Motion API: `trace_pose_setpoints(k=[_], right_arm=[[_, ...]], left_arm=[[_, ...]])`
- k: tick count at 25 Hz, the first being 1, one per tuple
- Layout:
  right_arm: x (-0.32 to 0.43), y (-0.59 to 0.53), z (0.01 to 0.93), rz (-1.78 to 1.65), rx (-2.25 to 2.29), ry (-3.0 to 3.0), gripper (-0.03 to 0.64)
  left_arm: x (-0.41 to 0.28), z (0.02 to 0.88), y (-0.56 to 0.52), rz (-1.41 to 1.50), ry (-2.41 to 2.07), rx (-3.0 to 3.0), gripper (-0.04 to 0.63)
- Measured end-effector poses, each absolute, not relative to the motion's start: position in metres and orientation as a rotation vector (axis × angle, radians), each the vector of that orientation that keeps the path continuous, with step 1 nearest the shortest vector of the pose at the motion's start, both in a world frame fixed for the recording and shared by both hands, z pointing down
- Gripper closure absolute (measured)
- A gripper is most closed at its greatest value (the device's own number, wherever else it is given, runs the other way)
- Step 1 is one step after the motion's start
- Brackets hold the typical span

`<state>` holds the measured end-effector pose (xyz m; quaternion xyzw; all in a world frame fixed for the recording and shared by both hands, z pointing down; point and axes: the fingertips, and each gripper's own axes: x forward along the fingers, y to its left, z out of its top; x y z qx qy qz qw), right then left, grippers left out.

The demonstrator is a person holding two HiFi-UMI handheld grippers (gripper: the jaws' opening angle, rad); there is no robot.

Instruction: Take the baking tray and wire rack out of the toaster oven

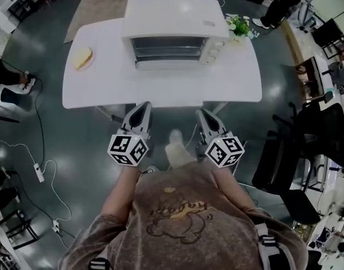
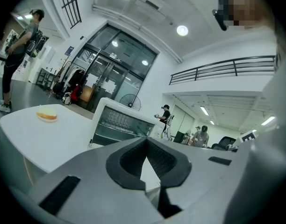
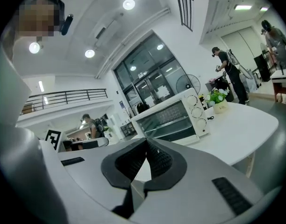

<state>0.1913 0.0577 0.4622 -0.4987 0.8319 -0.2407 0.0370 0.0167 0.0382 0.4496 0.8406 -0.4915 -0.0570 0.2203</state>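
A white toaster oven (image 1: 175, 32) stands at the back middle of the white table (image 1: 104, 91), its glass door closed and racks dimly visible behind it. The toaster oven (image 2: 122, 122) shows ahead of the left jaws, and the toaster oven (image 3: 173, 118) ahead of the right jaws. My left gripper (image 1: 145, 107) and right gripper (image 1: 201, 113) hang side by side just short of the table's near edge, both shut with nothing between the tips. The left gripper (image 2: 146, 139) and right gripper (image 3: 146, 141) point at the oven. The baking tray cannot be made out.
A plate with a bun (image 1: 82, 58) lies on the table's left part. A small potted plant (image 1: 238, 26) stands right of the oven. Black office chairs (image 1: 293, 162) crowd the right side. Cables and a power strip (image 1: 39, 172) lie on the floor at left. People stand farther off.
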Motion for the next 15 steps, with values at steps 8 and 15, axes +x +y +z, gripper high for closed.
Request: trace_pose_setpoints(k=[8, 15], right_arm=[[0.198, -0.022, 0.453, -0.770, -1.421, 2.579, 0.617], [0.204, -0.053, 0.456, -0.868, -1.359, 2.548, 0.617]], left_arm=[[0.025, 0.448, -0.024, -0.141, -1.437, 2.276, 0.592], [0.030, 0.444, -0.044, -0.227, -1.443, 2.171, 0.592]])
